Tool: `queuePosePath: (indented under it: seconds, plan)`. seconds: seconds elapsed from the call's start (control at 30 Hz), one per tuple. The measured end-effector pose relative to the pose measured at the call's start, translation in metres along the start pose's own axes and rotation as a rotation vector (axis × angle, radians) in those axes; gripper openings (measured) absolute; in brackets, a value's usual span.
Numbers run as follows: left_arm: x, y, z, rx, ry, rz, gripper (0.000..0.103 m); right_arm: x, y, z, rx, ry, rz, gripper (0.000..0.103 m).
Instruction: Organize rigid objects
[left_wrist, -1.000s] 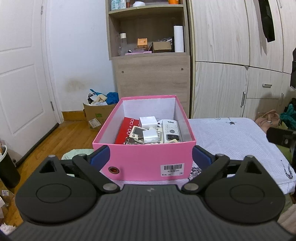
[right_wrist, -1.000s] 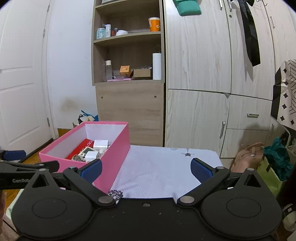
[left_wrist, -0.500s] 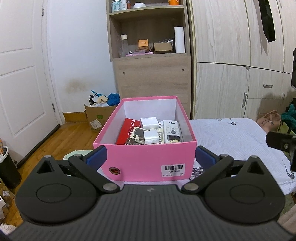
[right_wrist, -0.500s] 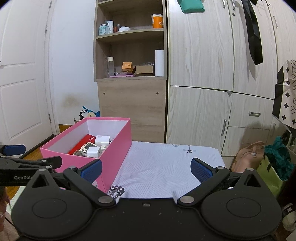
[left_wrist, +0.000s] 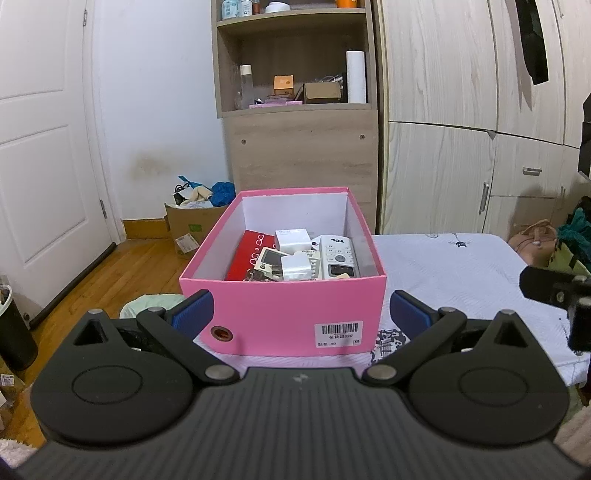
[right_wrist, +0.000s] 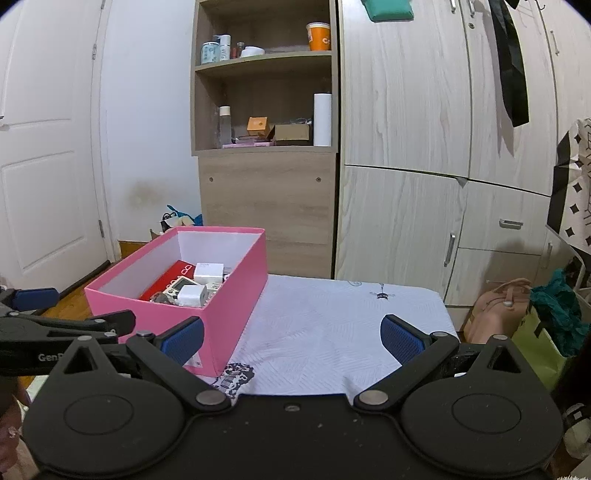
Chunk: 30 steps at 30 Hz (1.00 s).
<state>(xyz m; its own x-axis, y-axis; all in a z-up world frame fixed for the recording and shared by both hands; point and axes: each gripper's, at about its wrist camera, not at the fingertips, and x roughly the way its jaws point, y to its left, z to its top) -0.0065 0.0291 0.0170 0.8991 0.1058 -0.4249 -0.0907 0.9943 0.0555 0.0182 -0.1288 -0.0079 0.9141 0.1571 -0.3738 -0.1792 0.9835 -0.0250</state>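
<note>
Both the left gripper (left_wrist: 299, 308) and the right gripper (right_wrist: 291, 334) are held wide open and empty near the pink shoebox (left_wrist: 291, 314), in which a TCL remote (left_wrist: 339, 256) is seen.

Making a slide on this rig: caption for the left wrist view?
Open left tool faces a pink box holding a white remote and small boxes.

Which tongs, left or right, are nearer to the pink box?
Left. The left tongs sit directly in front of the pink box, pads flanking its near wall. The right tongs are off to its right, over the white cloth.
</note>
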Motion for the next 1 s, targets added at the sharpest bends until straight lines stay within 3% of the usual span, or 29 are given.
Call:
queuePosePath:
  seconds: [0.87,1.0]
  plan:
    - [0.0030,-0.0005,-0.0053,0.012,0.023,0.047,0.103,0.0016,0.0000,-0.0034,0.007,0.004,-0.031,0.103]
    - [0.0010,-0.0063,-0.0061,0.051,-0.001,0.094,0.103,0.0028,-0.0003,-0.0040,0.009,0.005,-0.037,0.103]
